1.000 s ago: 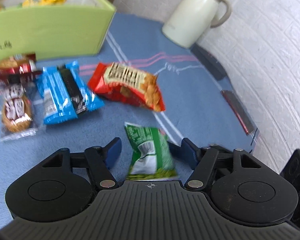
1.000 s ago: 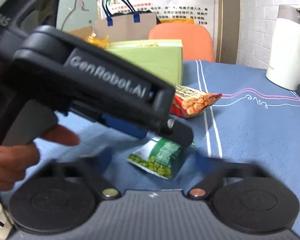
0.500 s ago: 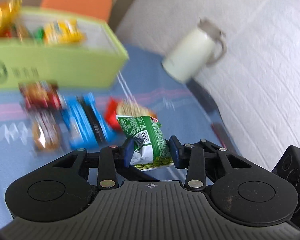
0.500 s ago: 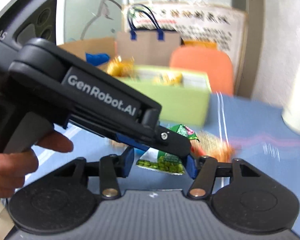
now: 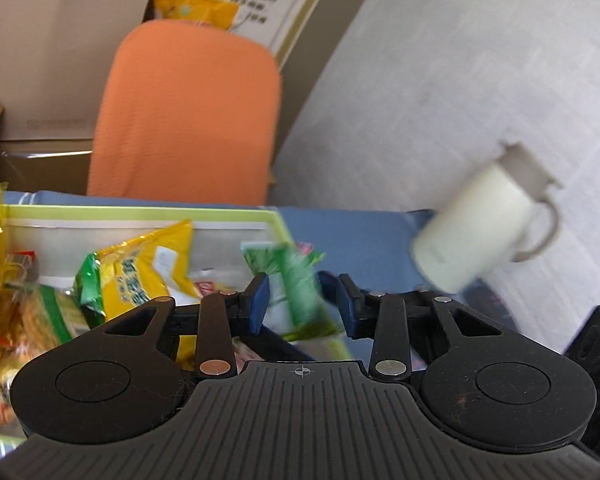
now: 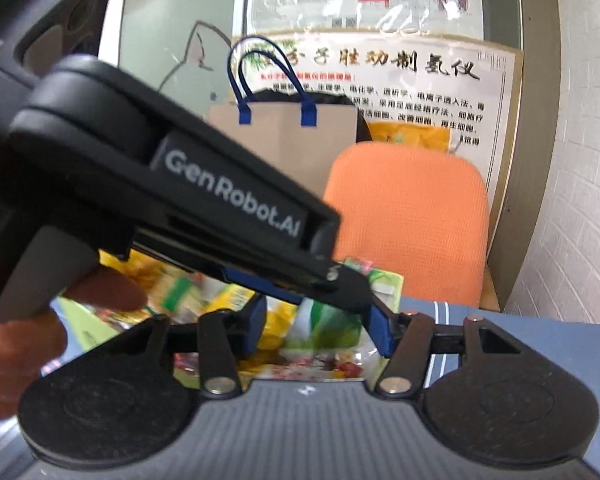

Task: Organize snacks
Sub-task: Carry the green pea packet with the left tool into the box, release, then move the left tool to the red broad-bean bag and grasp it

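We hold the green snack packet [image 5: 296, 292] in our left claw [image 5: 300, 304], pinched above the right corner of the green box [image 5: 140, 213] of snacks. Our right claw [image 6: 320, 328] is opening, nothing gripped.

both grippers are matte black with ribbed bases, round discs, silver rivets, blue-padded jaws, white "genrobot.ai" lettering.

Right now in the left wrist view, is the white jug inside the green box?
No. The white jug stands on the blue tablecloth to the right of the green box, clear of its wall.
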Demonstrator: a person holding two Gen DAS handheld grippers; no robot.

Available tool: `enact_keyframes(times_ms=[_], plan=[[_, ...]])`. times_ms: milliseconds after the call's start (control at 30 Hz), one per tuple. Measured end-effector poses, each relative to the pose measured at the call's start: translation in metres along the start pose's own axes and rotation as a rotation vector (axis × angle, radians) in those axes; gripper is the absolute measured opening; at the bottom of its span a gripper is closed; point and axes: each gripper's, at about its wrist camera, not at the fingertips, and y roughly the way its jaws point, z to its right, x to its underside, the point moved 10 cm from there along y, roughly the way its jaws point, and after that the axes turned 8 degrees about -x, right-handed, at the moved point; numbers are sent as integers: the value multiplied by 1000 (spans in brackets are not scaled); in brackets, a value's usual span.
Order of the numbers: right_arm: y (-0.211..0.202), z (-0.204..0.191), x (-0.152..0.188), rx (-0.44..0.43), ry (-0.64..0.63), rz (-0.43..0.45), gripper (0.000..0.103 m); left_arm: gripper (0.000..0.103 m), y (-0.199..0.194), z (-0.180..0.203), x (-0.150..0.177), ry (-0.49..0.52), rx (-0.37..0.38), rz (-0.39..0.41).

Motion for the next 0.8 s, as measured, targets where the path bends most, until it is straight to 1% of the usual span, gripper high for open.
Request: enact_keyframes(times_ms=[33, 67, 100, 133, 167, 233, 300, 367, 433, 533, 567, 633, 667, 733, 800], plan=[[-3, 4, -1, 7, -12, 3, 74, 22, 1, -4, -1, -2, -12, 7], [-11, 7, -3, 18, -20, 18, 75, 36, -3, -5, -3, -5, -10, 29], [-23, 13, -5, 34, -21, 38, 78, 42, -12, -6, -5, -13, 4, 64], [-38, 17, -5, 50, -19, 61, 81, 53, -24, -6, -5, -18, 20, 104], [-53, 19, -1, 56, -18, 72, 82, 60, -36, -5, -2, -14, 32, 132], [-73, 22, 17, 52, -3, 58, 87, 63, -55, -2, 11, 6, 36, 151], [-70, 31, 32, 25, 41, 11, 88, 66, -69, -2, 34, 4, 47, 143], [-76, 23, 60, -31, 84, -52, 88, 67, -74, -3, 65, -15, 63, 97], [-77, 7, 89, -73, 98, -111, 89, 67, -75, -2, 99, -42, 74, 48], [-74, -14, 114, -100, 79, -189, 89, 67, -73, -4, 142, -72, 87, -24], [-75, -23, 117, -101, 75, -207, 90, 66, -73, -6, 154, -90, 82, -44], [-74, -38, 122, -80, 38, -213, 91, 66, -74, -10, 171, -124, 75, -71], [-77, -47, 122, -84, 27, -209, 91, 66, -78, -13, 179, -138, 74, -80], [-85, -64, 124, -111, 22, -194, 91, 66, -81, -12, 191, -138, 87, -93], [-82, -75, 124, -103, -2, -195, 91, 65, -82, -7, 197, -132, 100, -106]])
